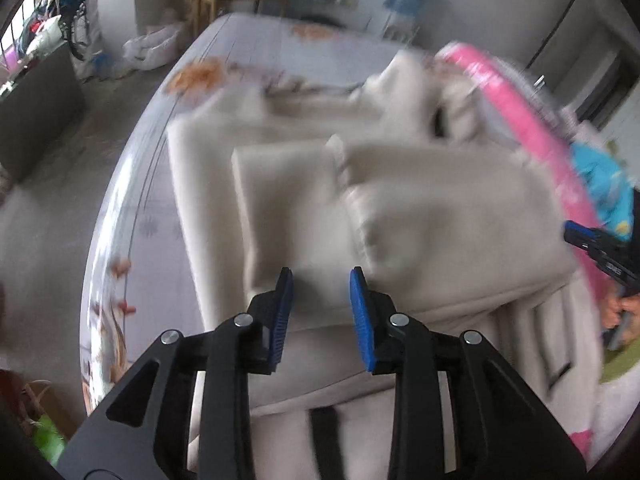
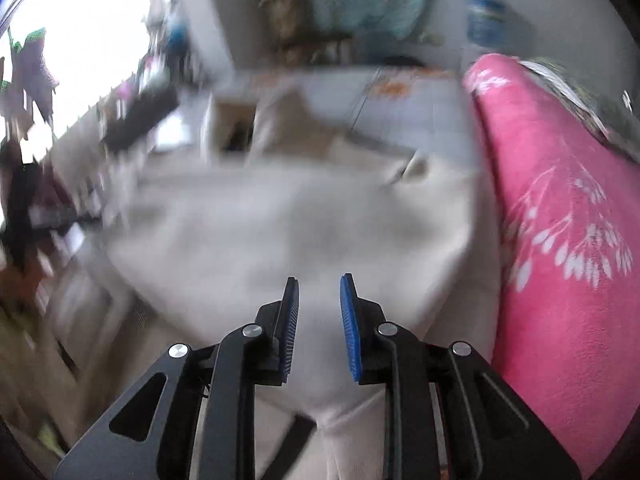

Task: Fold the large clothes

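Left wrist view, left to right:
- Grey floor (image 1: 48, 208) at far left; white bags (image 1: 154, 46) heaped by the wall behind.
- Bed (image 1: 256, 46) with pale floral sheet, glossy curved edge along its left side.
- Cream garment (image 1: 440, 208), large, spread across the bed, partly folded; one squared panel lying over the body, dark stripes near the lower hem. Blurred.
- Left gripper (image 1: 322, 284), black frame, blue fingers (image 1: 283, 312) parted, nothing between them, poised just above the garment.
- Pink blanket (image 1: 520, 120) along the garment's right side; blue patterned cloth (image 1: 600, 184) beyond.
- Right gripper (image 1: 600, 248) at the right edge, partly cut off, held in a hand (image 1: 614, 312).

Right wrist view, left to right:
- Bright window (image 2: 80, 48) and dark clutter, heavily blurred, not identifiable.
- Cream garment (image 2: 280, 232) filling the centre, lying on the floral sheet.
- Right gripper (image 2: 319, 284), blue fingers (image 2: 350, 332) released, a narrow gap, no cloth pinched, above the garment's near edge.
- Pink blanket (image 2: 560, 208) with white leaf print, touching the garment's right margin.
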A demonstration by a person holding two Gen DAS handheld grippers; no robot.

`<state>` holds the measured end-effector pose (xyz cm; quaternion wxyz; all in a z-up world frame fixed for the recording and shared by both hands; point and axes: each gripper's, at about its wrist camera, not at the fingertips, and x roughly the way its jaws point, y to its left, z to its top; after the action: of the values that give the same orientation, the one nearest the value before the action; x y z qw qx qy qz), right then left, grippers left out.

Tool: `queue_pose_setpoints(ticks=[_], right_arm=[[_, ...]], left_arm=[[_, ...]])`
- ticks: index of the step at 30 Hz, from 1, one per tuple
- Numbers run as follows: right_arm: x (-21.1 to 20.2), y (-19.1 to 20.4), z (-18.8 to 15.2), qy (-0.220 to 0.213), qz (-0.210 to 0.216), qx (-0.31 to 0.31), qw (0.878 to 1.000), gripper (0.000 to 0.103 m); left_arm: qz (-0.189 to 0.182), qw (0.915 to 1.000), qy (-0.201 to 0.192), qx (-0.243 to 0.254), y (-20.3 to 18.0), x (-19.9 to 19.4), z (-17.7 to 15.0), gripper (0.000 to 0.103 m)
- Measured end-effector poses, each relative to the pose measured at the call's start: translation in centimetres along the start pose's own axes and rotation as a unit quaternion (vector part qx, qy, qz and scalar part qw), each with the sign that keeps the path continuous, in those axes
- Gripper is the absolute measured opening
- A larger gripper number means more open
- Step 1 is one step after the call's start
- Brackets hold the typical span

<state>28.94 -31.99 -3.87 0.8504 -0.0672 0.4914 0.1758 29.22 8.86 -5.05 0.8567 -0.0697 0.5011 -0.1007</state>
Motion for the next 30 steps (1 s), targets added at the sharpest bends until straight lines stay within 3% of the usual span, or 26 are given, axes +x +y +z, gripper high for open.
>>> queue_pose_setpoints(ticks=[4,7,9,11,15,17,19,23,25,26,30], right_arm=[[-1.1,-1.1,-0.7,-0.004,-0.017,0.018,1.0,0.025],[-3.4,-0.4,-1.3,-0.027,-0.007,0.014,1.0,0.025],[-3.6,0.8,-2.2,-0.021,-0.009,-0.013,1.0,0.025],[-2.3,1.4,-3.7,0.011,-0.052,-0.036,0.998,0.025],[-4.4,0.9,-4.7,-0.007,-0.073,-0.003,0.997,0.025],[-6.1,1.5,-5.0,-0.033,-0.063,0.003,0.997,0.025],[-5.5,3.1,-5.4,-0.019,-0.07,-0.028,0.997,0.027],[-3.1,4.7,-6.5,0.013,-0.117,-0.069,0.991,0.027],[-2.9,3.7,-6.6,0.012,-0.147,-0.054,0.988,0.023],[-3.2,3.1,-6.6,0.012,-0.16,-0.042,0.986,0.005],[-3.8,0.5,-7.1,0.008,-0.138,-0.002,0.99,0.004]], left_arm=[[0.009,0.9999,-0.011,0.005,0.0,-1.0,-0.3,0.028],[-0.011,0.9993,-0.025,0.026,-1.2,-2.9,-1.0,0.03],[-0.02,0.9991,-0.019,0.033,-1.7,-3.1,-1.8,0.041],[0.002,0.9993,0.008,0.035,-1.6,-1.6,-2.7,0.042],[0.054,0.9972,-0.003,0.051,-1.9,-1.7,-3.7,0.041],[0.032,0.9979,-0.022,0.051,-2.2,-2.9,-4.3,0.041],[0.04,0.9965,-0.029,0.067,-2.7,-3.2,-4.9,0.043],[0.052,0.9967,-0.003,0.062,-3.0,-1.0,-5.1,0.044],[0.062,0.9958,-0.015,0.066,-3.2,-1.1,-5.4,0.044],[0.063,0.9957,-0.017,0.066,-3.3,-1.3,-5.7,0.044],[0.051,0.9964,-0.023,0.064,-3.3,-2.4,-6.7,0.044]])
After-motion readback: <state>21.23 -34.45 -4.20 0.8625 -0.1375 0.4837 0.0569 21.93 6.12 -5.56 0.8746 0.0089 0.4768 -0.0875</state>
